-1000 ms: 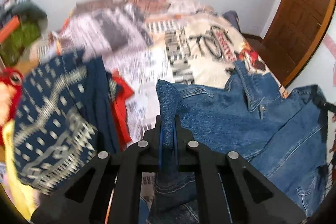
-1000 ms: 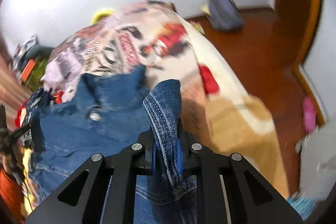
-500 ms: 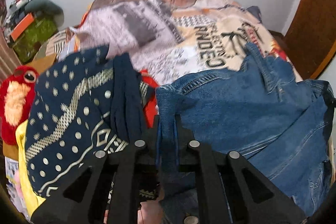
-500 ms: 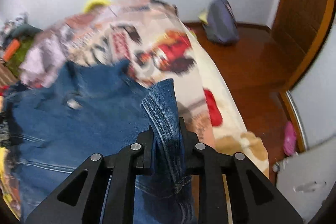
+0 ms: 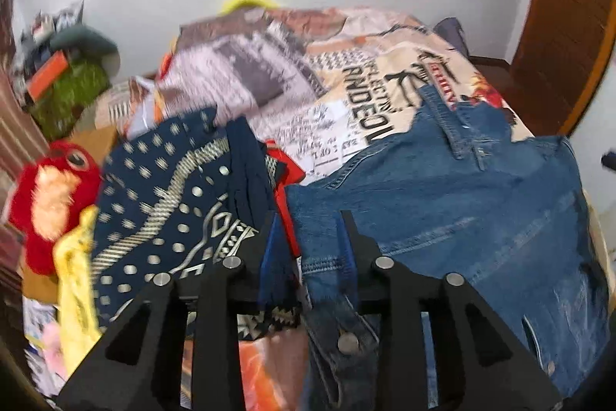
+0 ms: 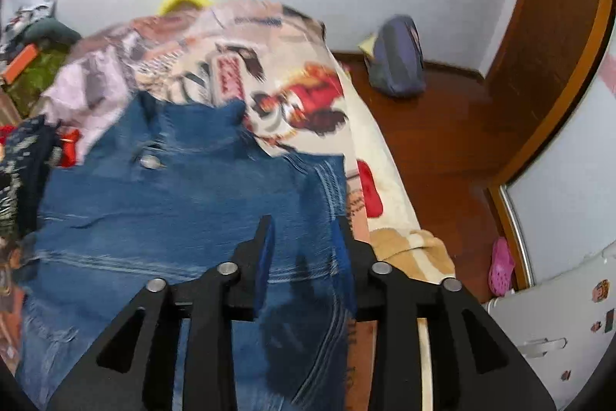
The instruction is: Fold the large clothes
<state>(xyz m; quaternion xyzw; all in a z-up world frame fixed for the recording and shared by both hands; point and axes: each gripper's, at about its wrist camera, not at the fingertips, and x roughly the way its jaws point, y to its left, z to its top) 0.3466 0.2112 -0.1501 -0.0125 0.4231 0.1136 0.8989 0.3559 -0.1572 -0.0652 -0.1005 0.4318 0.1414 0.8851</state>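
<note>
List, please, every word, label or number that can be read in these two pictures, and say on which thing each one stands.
"RNDEO", large black letters, last one partly hidden, on the printed bedspread.
Smaller line above it, roughly "...FLECTIN...": too blurred to be sure.
Red strip beside the denim jacket collar: unreadable.
Fine newspaper-style print on the bedspread: too small.
Red panel on the bedspread, right wrist view: blurred.
Stickers on the white appliance: no legible text.

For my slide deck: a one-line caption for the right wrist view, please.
Right gripper, jaws just opened, above the denim jacket spread flat on the printed bedspread.
</note>
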